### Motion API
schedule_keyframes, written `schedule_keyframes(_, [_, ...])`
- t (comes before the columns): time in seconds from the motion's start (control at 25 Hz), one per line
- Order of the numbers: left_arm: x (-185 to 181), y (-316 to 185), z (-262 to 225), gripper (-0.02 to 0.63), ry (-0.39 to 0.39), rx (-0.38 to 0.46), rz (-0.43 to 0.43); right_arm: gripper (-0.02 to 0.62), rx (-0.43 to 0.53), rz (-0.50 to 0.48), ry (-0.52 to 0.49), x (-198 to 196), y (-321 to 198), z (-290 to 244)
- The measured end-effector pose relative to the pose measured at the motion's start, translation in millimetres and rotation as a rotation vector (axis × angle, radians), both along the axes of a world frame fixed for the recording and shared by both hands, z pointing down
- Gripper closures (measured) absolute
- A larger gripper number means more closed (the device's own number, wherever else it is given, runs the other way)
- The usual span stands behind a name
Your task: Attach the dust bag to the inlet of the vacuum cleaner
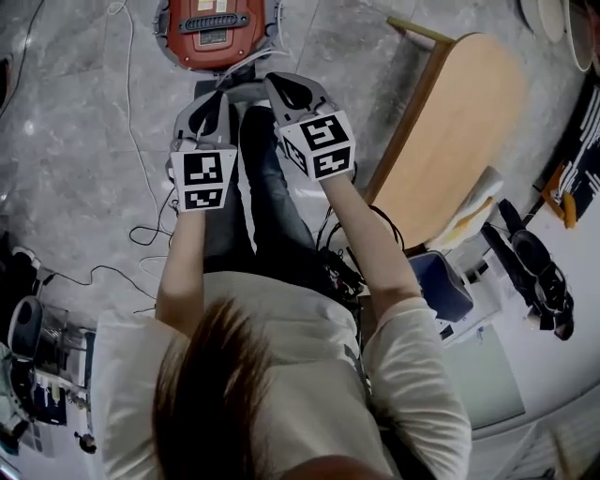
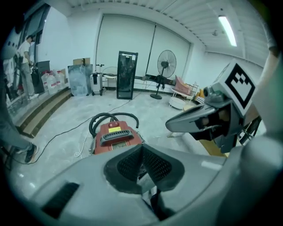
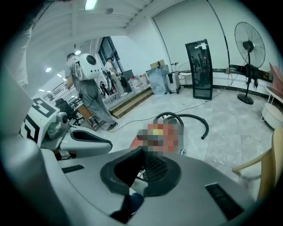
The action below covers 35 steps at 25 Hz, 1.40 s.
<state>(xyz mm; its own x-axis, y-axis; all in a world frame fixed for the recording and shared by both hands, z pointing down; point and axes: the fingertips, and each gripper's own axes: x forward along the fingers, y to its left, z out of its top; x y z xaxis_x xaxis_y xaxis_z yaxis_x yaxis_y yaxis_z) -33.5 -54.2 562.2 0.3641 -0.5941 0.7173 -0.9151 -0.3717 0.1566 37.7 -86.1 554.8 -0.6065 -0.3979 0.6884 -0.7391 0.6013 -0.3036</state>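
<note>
Vacuum cleaner (image 1: 214,28): red body, black handle, black hose (image 3: 190,115); on floor (image 1: 75,141), just beyond left hand-held gripper (image 2: 142,161) and right hand-held gripper (image 3: 142,167), jaws together. Wooden chair (image 1: 459,122) at right.

Bare floor (image 1: 75,141) lies open left of the vacuum cleaner (image 1: 214,28), crossed by thin cables (image 1: 94,272). A wooden chair (image 1: 459,122) blocks the right. A hose (image 2: 106,114) curls at its far side.
</note>
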Motion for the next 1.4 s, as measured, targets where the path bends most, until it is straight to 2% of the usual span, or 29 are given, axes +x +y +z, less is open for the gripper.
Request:
schedule_keyframes(0.16, [-4.1,-16.4,-37.3,0.591,0.005,0.037,-0.031,0.594,0.059,-0.001,-0.018,-1.9,-16.4,-51.2])
schedule_keyframes(0.36, [-15.4,-38.7,-83.6,0.591,-0.013,0.115,-0.067,0.594,0.132,0.072,-0.086,-0.9,-36.8,-106.2])
schedule_keyframes(0.6, [-19.9,-43.2,-137.0,0.591,-0.032,0.174,-0.092,0.594,0.198,0.124,-0.105,10.2,-35.1,-162.3])
schedule_keyframes(0.88, [-11.6,-45.2,-186.0,0.591,-0.045,0.225,-0.083,0.594,0.262,0.061,-0.077,18.8,-27.3,-212.8])
schedule_keyframes(1.08, [-13.1,-55.8,-221.7,0.591,-0.057,0.277,-0.089,0.594,0.274,0.074,-0.085,30.7,-25.8,-239.8])
schedule_keyframes(1.4, [-12.7,-52.4,-271.2,0.591,-0.033,0.336,-0.093,0.594,0.313,0.09,-0.122,37.5,-16.6,-286.0])
